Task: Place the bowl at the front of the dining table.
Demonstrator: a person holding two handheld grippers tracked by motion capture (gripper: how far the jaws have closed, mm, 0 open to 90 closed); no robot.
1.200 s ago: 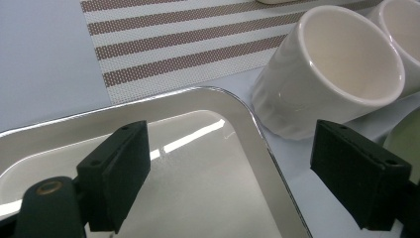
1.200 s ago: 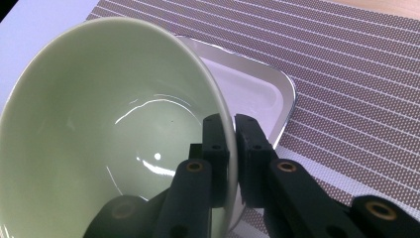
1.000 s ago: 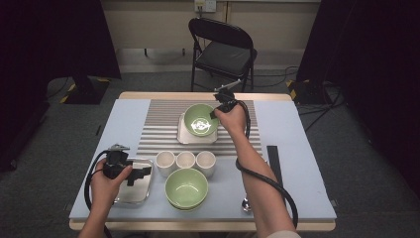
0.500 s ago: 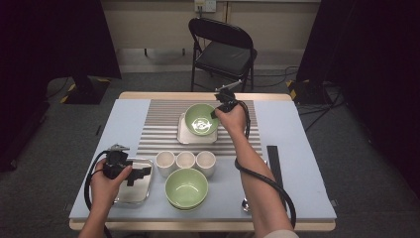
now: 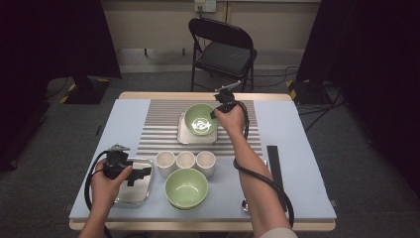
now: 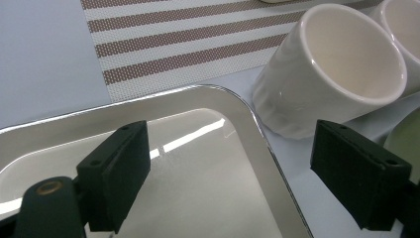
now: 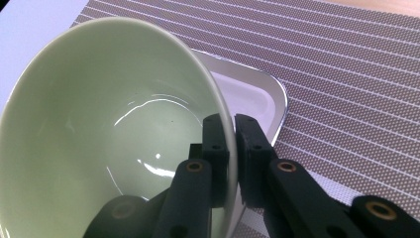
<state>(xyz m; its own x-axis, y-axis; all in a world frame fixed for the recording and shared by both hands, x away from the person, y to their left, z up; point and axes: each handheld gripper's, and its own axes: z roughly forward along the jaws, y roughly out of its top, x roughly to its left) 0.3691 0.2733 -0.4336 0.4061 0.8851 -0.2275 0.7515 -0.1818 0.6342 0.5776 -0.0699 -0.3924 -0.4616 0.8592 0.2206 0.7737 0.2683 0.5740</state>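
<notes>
Two handheld grippers in use. Right gripper: jaws pinched on the near rim of a pale green glazed bowl, one pad inside the wall, one outside. Bowl sits tilted over a small steel tray on the striped placemat at the table's far middle; interior glossy and empty. Left gripper: jaws spread wide, holding nothing, poised over a second steel tray beside a white cup. Step judged: bowl gripped at the tray, being placed or lifted. Next move calls for a steady wrist so the thin rim does not slip.
</notes>
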